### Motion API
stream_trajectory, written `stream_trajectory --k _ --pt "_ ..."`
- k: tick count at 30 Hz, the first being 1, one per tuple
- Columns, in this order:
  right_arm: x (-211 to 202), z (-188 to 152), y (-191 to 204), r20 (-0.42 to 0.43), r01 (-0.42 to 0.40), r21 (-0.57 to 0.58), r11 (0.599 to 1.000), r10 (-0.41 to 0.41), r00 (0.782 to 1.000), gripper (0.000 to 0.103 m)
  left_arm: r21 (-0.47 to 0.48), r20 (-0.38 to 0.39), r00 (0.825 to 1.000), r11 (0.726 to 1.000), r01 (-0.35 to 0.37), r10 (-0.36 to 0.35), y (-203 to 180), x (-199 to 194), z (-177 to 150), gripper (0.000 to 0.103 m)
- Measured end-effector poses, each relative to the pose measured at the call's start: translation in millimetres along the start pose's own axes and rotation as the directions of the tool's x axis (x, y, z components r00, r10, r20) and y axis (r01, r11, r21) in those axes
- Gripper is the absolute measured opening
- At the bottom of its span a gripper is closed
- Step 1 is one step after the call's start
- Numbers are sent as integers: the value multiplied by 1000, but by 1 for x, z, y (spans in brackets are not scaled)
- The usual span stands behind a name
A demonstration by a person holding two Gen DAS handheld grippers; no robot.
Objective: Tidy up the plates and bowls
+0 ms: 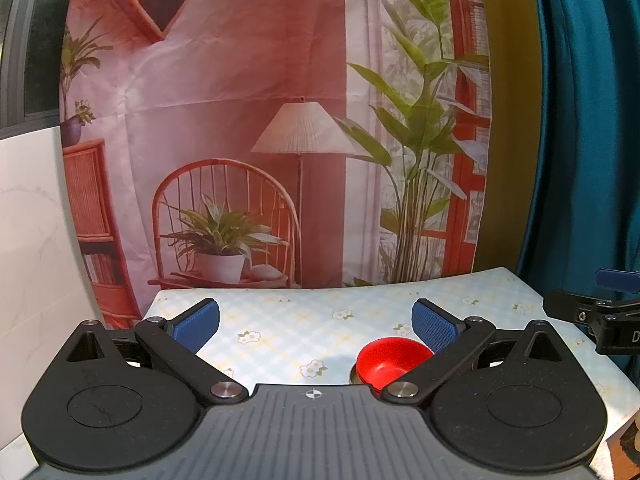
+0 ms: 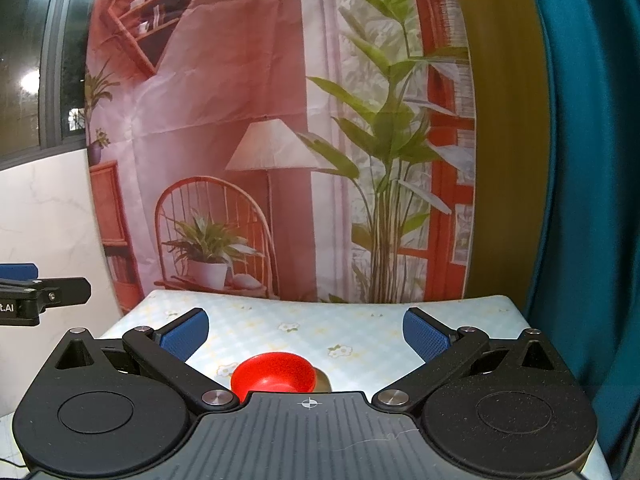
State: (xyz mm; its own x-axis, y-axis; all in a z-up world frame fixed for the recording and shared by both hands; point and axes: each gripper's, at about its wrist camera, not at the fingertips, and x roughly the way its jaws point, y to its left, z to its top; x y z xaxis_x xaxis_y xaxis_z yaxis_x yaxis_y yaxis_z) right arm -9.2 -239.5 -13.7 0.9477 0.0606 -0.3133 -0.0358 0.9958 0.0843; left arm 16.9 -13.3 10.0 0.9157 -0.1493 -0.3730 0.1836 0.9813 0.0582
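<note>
A small red bowl (image 1: 390, 360) sits on the flower-print tablecloth (image 1: 300, 332), on top of something gold-coloured of which only a rim shows (image 2: 322, 382). In the left wrist view the bowl lies low and right, partly behind the right finger. In the right wrist view the bowl (image 2: 274, 374) is just left of centre, partly hidden by the gripper body. My left gripper (image 1: 316, 322) is open and empty above the table. My right gripper (image 2: 306, 330) is open and empty too. Each gripper shows at the edge of the other's view.
A printed backdrop (image 1: 280, 120) of a room hangs right behind the table's far edge. A teal curtain (image 1: 592, 120) hangs at the right. A white marble-look wall (image 1: 36, 240) stands at the left. The table (image 2: 360, 320) is narrow.
</note>
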Motion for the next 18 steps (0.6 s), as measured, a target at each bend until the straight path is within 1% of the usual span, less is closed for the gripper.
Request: stream_trajectory --k 18 --pt "3 -3 -3 -21 14 35 999 -13 1000 103 2 -11 1000 1000 4 -4 2 1 -2 103"
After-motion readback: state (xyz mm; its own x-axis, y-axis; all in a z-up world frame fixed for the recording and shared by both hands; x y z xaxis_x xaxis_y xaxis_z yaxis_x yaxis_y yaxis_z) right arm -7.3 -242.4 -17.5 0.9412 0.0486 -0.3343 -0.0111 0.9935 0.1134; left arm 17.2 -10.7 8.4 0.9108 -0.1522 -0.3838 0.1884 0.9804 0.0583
